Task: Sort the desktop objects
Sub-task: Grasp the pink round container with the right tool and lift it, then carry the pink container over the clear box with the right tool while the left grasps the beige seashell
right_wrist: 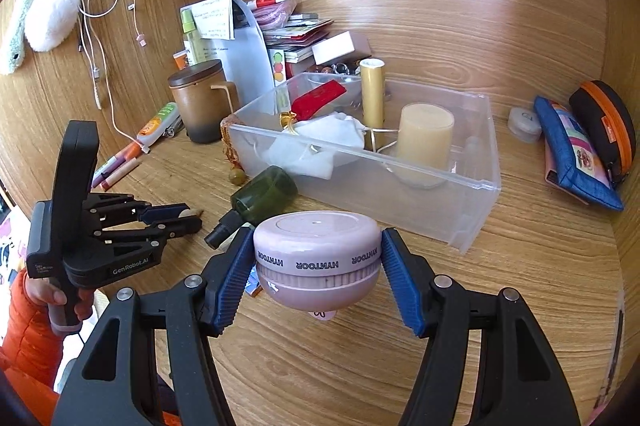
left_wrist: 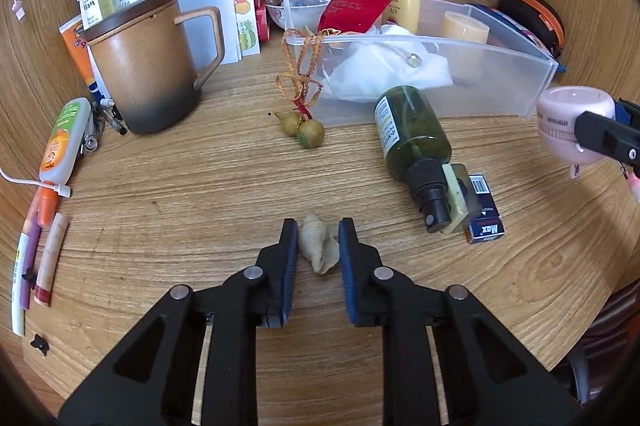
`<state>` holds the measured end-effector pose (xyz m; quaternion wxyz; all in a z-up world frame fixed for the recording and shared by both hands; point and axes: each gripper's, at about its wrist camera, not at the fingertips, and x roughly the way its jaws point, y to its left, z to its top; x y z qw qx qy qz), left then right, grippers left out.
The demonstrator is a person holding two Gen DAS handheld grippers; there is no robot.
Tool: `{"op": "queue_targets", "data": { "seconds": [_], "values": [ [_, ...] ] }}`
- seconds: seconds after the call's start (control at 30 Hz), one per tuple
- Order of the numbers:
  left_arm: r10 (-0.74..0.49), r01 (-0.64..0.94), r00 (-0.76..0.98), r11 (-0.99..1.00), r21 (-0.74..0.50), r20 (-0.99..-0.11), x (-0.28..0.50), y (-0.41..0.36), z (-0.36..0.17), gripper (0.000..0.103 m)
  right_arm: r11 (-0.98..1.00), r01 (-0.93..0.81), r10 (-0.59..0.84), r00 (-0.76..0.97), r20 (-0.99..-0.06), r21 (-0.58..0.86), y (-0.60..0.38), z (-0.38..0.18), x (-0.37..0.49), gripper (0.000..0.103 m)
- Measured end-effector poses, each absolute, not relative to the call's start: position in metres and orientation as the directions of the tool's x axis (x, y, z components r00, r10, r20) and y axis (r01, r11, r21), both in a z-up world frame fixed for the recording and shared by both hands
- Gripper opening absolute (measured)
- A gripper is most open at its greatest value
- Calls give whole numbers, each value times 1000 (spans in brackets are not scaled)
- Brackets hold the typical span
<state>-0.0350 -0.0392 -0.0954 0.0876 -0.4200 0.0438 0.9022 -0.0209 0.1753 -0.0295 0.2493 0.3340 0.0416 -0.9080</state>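
The left gripper [left_wrist: 318,240] has its blue pads closed against a small beige shell [left_wrist: 319,248], ridged and tapering to a point at its far end. The shell lies on the wooden desk [left_wrist: 200,193] between the pads; its underside is out of sight.

The right gripper [right_wrist: 318,268] clamps a squat pink round gadget [right_wrist: 317,258] by its sides, above the desk. The gadget has a flat lid with a tiny centre hole, a band printed "HYNTOOR" that reads upside down, and a notched ring below it. A pink tag under it is mostly hidden. In the left wrist view the gadget [left_wrist: 574,127] sits at the right edge, partly covered by a black finger.

Beyond the shell a dark green spray bottle [left_wrist: 414,141] lies on its side, its black nozzle toward the camera and over a small blue box [left_wrist: 485,211] marked "Max". A pale block beside the nozzle is hard to identify. Farther back, two small gourds [left_wrist: 306,127] on a woven cord lie just in front of a clear plastic bin [right_wrist: 400,193]. The bin holds a cream candle [right_wrist: 424,141], white cloth, a red pouch and a yellow tube. A brown lidded mug [left_wrist: 154,59] stands to the left. The stacked papers behind are unreadable.

A hand in an orange sleeve [right_wrist: 28,330] holds the left gripper's handle.
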Motion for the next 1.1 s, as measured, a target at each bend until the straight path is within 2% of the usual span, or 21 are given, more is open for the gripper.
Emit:
{"op": "queue_targets", "data": {
  "seconds": [0.6, 1.1],
  "values": [
    [160, -253, -739, -966, 50, -655, -43, -18, -29, 19, -893, 447, -388, -720, -575, 44, 186, 3, -36, 60],
    [244, -326, -754, -945, 24, -610, -88, 0, 8, 19, -896, 444, -361, -752, -551, -18, 179, 26, -65, 60]
  ]
}}
